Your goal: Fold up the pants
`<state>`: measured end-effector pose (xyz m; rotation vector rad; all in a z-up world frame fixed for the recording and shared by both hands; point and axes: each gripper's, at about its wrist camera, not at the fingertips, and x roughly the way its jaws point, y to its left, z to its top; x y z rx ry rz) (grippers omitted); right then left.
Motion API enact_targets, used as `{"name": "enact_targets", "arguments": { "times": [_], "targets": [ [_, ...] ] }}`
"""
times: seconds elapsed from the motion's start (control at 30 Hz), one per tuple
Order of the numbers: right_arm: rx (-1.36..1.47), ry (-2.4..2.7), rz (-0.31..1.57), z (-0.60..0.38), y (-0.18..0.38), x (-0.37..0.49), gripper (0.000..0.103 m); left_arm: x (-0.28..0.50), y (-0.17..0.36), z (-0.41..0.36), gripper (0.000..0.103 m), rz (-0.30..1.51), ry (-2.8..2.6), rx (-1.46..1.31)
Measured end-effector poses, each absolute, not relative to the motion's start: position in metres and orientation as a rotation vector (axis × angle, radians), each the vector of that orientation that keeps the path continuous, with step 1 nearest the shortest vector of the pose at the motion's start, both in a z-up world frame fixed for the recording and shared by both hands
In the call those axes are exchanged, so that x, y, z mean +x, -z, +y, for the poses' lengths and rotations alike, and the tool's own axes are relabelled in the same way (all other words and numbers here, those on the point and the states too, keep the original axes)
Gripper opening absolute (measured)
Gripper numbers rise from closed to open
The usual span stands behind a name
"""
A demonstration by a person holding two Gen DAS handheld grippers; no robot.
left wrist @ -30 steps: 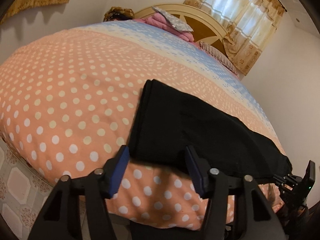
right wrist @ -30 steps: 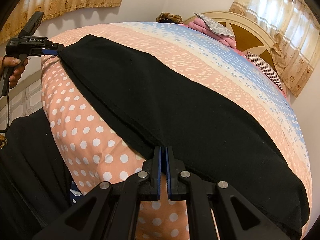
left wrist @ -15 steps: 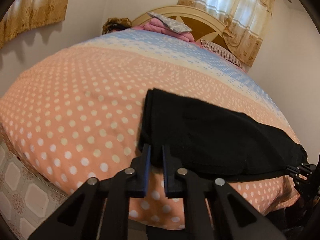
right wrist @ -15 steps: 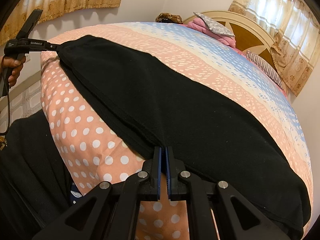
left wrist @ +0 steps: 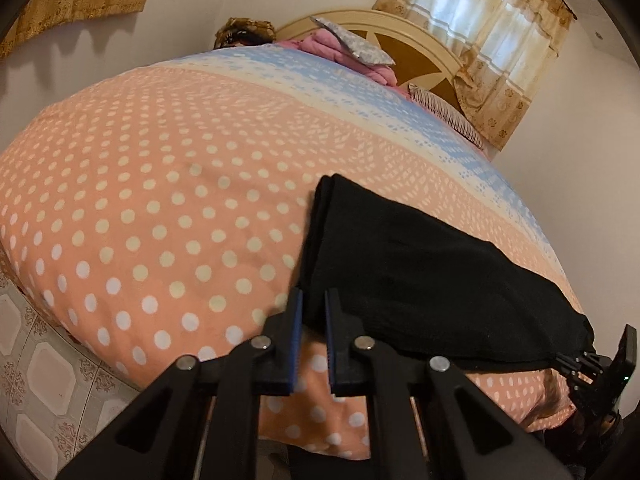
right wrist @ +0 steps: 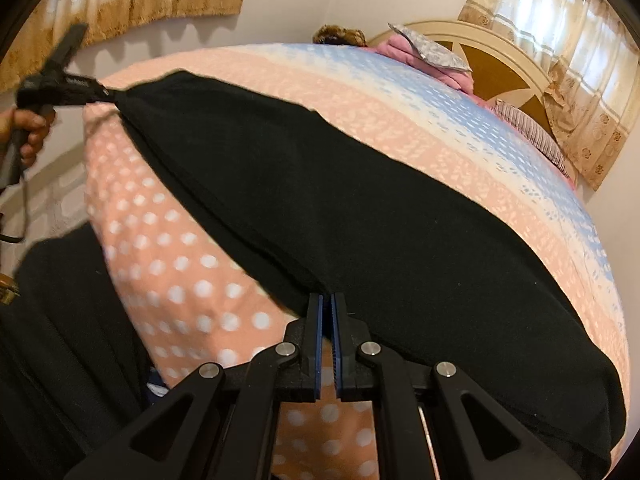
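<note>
Along the bed's (left wrist: pixel 160 208) near edge, your left gripper (left wrist: pixel 311 312) and right gripper (right wrist: pixel 326 312) each clamp the black pants' (right wrist: pixel 360 216) hem; next, carry one end over the other.

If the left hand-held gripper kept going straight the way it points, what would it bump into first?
The black pants. The left hand-held gripper is already shut on their near corner, so going on would push into that cloth and the dotted bedspread under it, as far as depth shows.
</note>
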<state>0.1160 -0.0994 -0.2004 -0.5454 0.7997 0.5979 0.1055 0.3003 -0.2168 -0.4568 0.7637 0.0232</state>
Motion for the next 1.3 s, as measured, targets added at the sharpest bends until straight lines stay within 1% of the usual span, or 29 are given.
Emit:
{"name": "enact_targets", "arguments": {
  "times": [0.07, 0.13, 0.17, 0.23, 0.3, 0.43, 0.47, 0.53, 0.57, 0.6, 0.67, 0.7, 0.8, 0.9, 1.0, 1.17, 1.3],
  "targets": [
    [-0.534, -0.649, 0.794, -0.095, 0.196, 0.109, 0.000, 0.106, 0.215, 0.298, 0.011, 0.759, -0.023, -0.442],
    [-0.664, -0.578, 0.801, -0.085, 0.217, 0.108, 0.000, 0.107, 0.218, 0.297, 0.011, 0.771, -0.028, -0.427],
    [-0.666, -0.582, 0.797, -0.086, 0.222, 0.108, 0.000, 0.107, 0.220, 0.299, 0.011, 0.777, -0.024, -0.439],
    [-0.559, -0.623, 0.824, -0.094, 0.216, 0.110, 0.000, 0.105, 0.218, 0.300, 0.014, 0.780, -0.010, -0.419],
    [-0.490, -0.628, 0.821, -0.107, 0.208, 0.111, 0.001, 0.102, 0.210, 0.299, 0.014, 0.759, -0.031, -0.362],
    [-0.437, -0.522, 0.812, -0.147, 0.200, 0.113, 0.003, 0.098, 0.195, 0.293, 0.014, 0.723, -0.064, -0.265],
    [-0.425, -0.504, 0.817, -0.155, 0.200, 0.115, 0.006, 0.098, 0.191, 0.288, 0.014, 0.718, -0.050, -0.257],
    [-0.379, -0.443, 0.835, -0.181, 0.201, 0.115, 0.019, 0.099, 0.185, 0.272, 0.016, 0.711, -0.018, -0.228],
    [-0.317, -0.413, 0.859, -0.202, 0.201, 0.117, 0.038, 0.102, 0.182, 0.261, 0.022, 0.710, 0.016, -0.214],
    [-0.278, -0.397, 0.870, -0.213, 0.199, 0.117, 0.051, 0.105, 0.180, 0.246, 0.027, 0.712, 0.062, -0.202],
    [-0.133, -0.357, 0.881, -0.252, 0.192, 0.118, 0.052, 0.112, 0.178, 0.217, 0.050, 0.722, 0.151, -0.177],
    [-0.074, -0.336, 0.881, -0.270, 0.189, 0.118, 0.052, 0.115, 0.177, 0.197, 0.052, 0.728, 0.212, -0.156],
    [0.129, -0.219, 0.876, -0.331, 0.180, 0.121, 0.052, 0.126, 0.176, 0.134, 0.052, 0.746, 0.382, -0.089],
    [0.402, -0.059, 0.851, -0.415, 0.175, 0.118, 0.052, 0.142, 0.177, 0.081, 0.052, 0.772, 0.524, -0.077],
    [0.538, 0.032, 0.823, -0.467, 0.174, 0.112, 0.052, 0.159, 0.182, 0.037, 0.052, 0.820, 0.640, -0.066],
    [0.730, 0.069, 0.789, -0.526, 0.177, 0.106, 0.052, 0.167, 0.196, 0.000, 0.052, 0.879, 0.737, -0.050],
    [0.830, 0.061, 0.814, -0.542, 0.186, 0.115, 0.052, 0.170, 0.212, -0.018, 0.052, 0.935, 0.741, -0.050]
  ]
}}
